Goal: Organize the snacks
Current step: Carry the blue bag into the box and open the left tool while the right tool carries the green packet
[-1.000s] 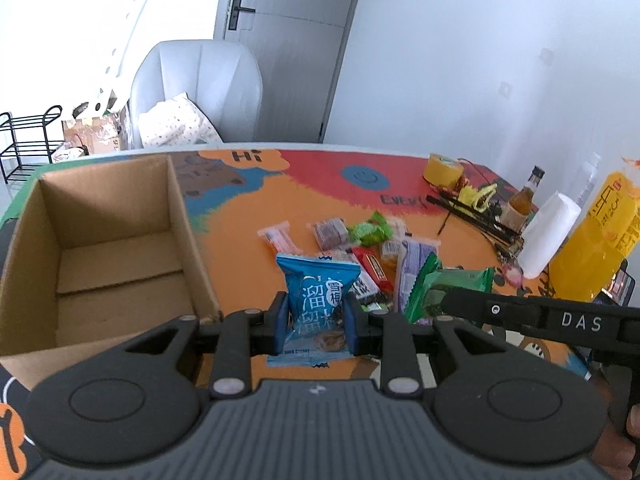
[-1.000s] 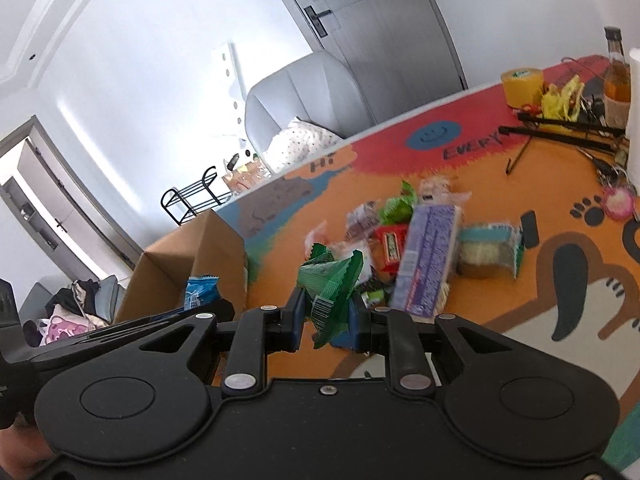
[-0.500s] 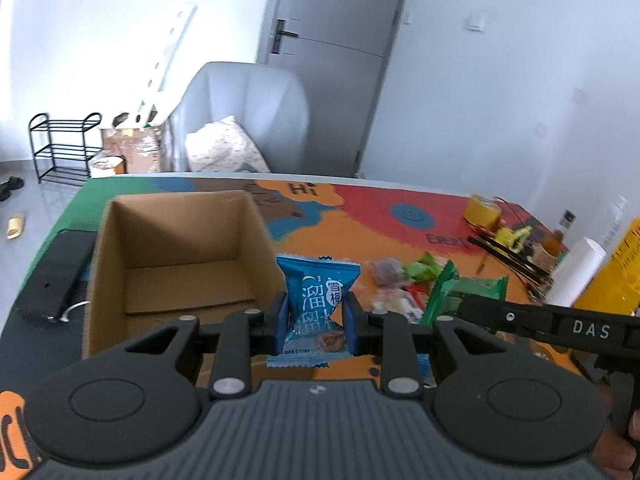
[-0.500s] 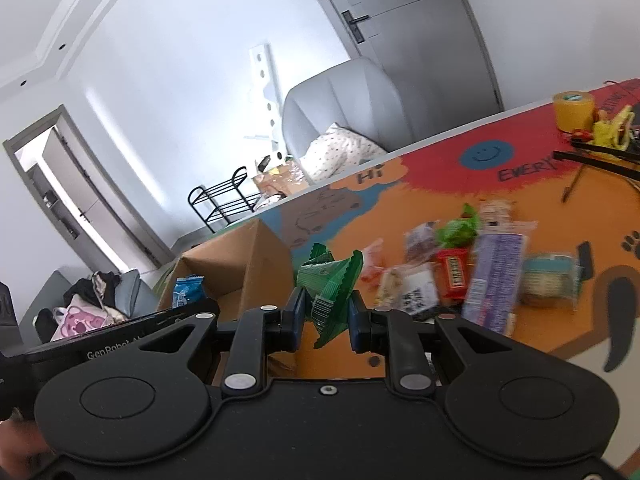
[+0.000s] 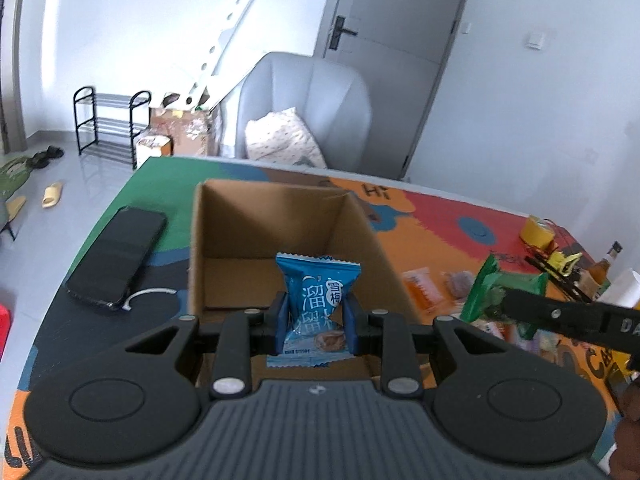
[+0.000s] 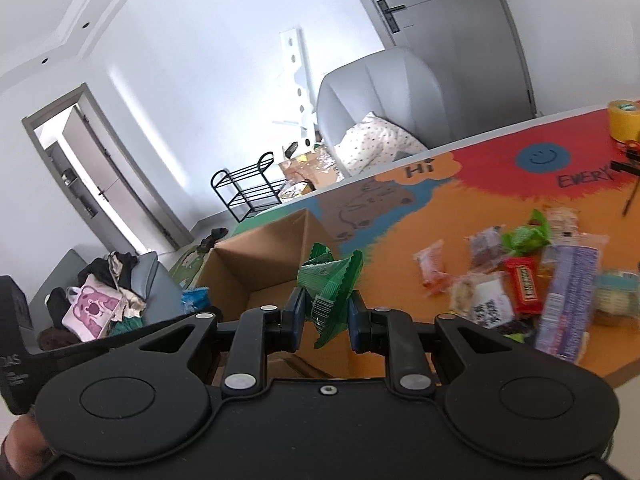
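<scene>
My left gripper point(image 5: 315, 322) is clamped on a small blue crinkle-edged foil snack packet point(image 5: 316, 304), held above the open brown cardboard box point(image 5: 376, 248); my right gripper point(image 6: 325, 314) pinches a green foil wrapper point(image 6: 330, 288) just beside the box's near wall; the box floor I can see looks bare, so sorting seems barely begun; a loose pile of mixed wrapped snacks point(image 6: 524, 284) waits on the colourful cartoon table mat point(image 6: 400, 220); a black phone point(image 5: 116, 254) lies left of the box; nothing blocks the drop.
</scene>
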### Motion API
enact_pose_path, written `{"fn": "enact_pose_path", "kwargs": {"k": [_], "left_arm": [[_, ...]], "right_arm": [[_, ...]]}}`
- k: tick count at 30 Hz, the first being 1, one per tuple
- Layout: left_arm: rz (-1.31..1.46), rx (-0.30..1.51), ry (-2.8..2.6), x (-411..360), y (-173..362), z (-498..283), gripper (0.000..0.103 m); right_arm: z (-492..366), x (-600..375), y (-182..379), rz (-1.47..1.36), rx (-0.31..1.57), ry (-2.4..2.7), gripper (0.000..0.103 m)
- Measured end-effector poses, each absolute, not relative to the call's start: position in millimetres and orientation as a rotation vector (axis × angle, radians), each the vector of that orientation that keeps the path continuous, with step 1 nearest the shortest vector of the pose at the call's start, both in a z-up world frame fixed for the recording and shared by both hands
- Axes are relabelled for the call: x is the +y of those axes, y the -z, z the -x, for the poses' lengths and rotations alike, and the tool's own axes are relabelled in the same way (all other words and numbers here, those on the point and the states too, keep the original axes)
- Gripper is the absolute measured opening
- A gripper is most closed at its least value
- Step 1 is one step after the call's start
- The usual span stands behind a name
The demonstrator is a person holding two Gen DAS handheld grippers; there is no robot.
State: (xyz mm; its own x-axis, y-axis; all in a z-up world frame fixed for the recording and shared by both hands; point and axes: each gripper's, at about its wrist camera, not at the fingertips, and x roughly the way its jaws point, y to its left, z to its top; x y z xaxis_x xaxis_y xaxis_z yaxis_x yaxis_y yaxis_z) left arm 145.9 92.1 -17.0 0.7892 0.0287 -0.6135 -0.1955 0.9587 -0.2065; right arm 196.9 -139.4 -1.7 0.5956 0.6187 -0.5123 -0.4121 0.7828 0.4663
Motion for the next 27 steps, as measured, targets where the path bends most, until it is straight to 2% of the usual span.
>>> {"fn": "enact_pose_path", "kwargs": {"k": [12,27], "left_arm": [[0.319,0.703,-0.146,116.2,40.5,-148.6,0.027],[0.293,0.682,-0.165,132.4,39.0,-151.3,0.028]], "right_arm": [[-200.7,-102.6,-1.5,-0.272,0.724,-0.662,0.02],[-203.5,-63.1,5.5,-0.242,0.763,-0.715,0.02]]}}
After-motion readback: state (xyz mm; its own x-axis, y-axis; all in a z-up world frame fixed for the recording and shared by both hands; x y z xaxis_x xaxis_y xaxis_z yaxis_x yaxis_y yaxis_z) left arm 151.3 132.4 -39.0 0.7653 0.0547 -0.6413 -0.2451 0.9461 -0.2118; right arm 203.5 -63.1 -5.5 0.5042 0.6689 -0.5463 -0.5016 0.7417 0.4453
